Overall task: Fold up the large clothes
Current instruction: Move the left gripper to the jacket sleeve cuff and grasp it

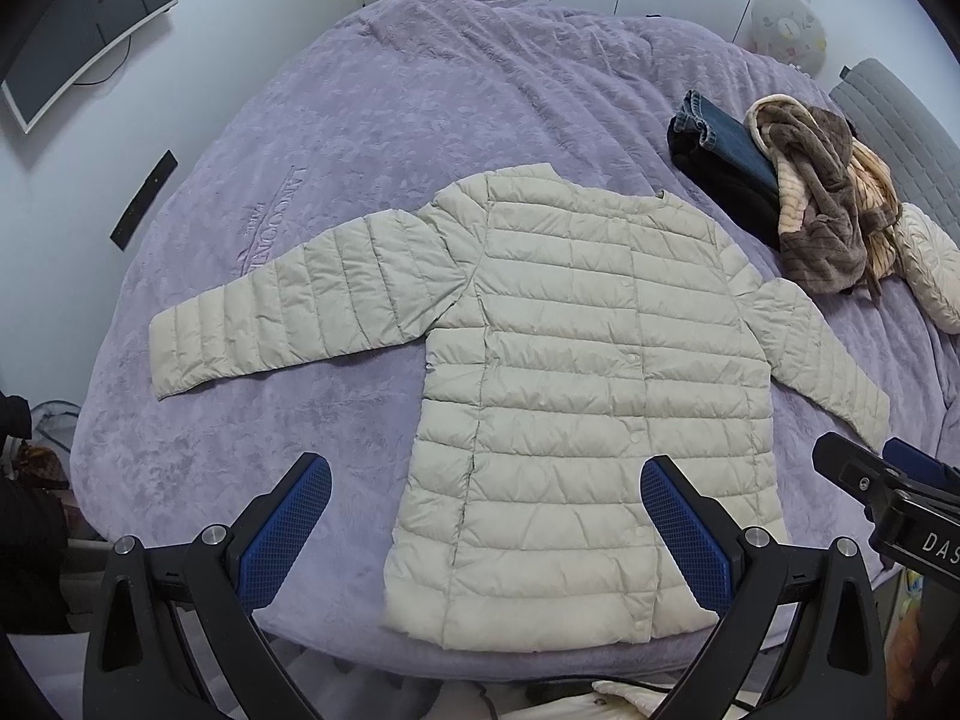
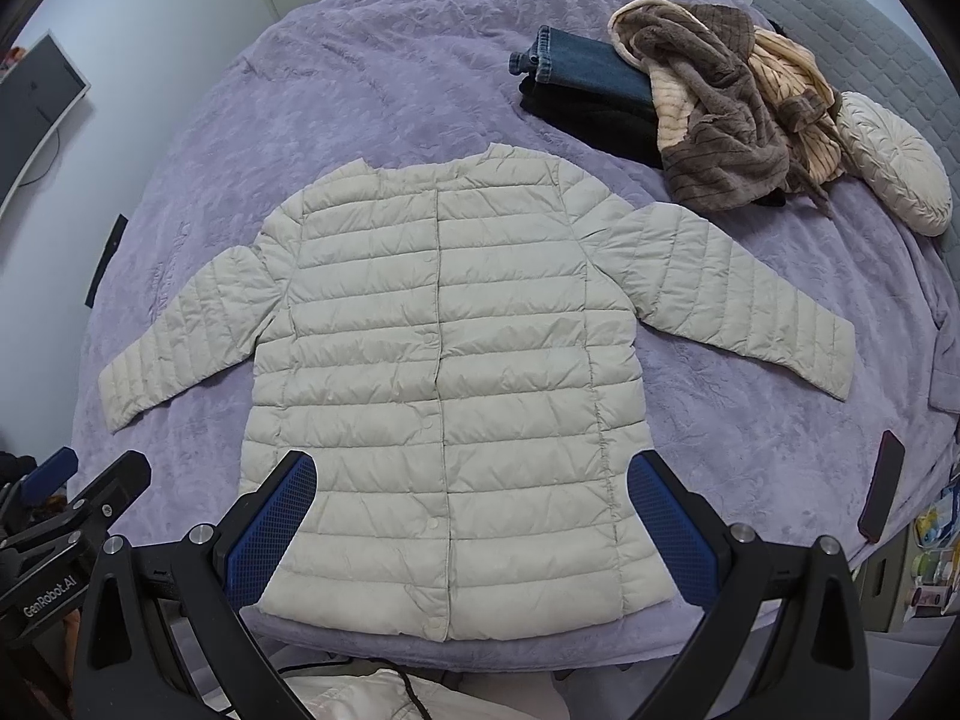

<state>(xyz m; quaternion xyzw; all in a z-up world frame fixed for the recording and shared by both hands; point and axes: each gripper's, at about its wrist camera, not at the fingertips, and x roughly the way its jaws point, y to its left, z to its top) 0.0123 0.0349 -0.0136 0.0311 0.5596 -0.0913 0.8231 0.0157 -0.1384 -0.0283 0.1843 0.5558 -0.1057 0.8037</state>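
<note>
A pale beige quilted puffer jacket [image 1: 576, 372] lies flat and face up on the purple bedspread [image 1: 372, 120], snaps closed, both sleeves spread out to the sides. It also shows in the right wrist view [image 2: 444, 372]. My left gripper [image 1: 486, 516] is open and empty, held above the jacket's hem near its left side. My right gripper [image 2: 471, 510] is open and empty, above the hem and centred on the jacket. The right gripper also shows at the right edge of the left wrist view [image 1: 882, 480].
Folded jeans [image 2: 582, 69] on a dark garment and a heap of brown and cream fleece clothes [image 2: 732, 114] lie at the bed's far right. A cream round cushion [image 2: 894, 162] sits beside them. A dark phone [image 2: 882, 486] lies near the bed's right edge. A monitor [image 1: 78, 24] stands left.
</note>
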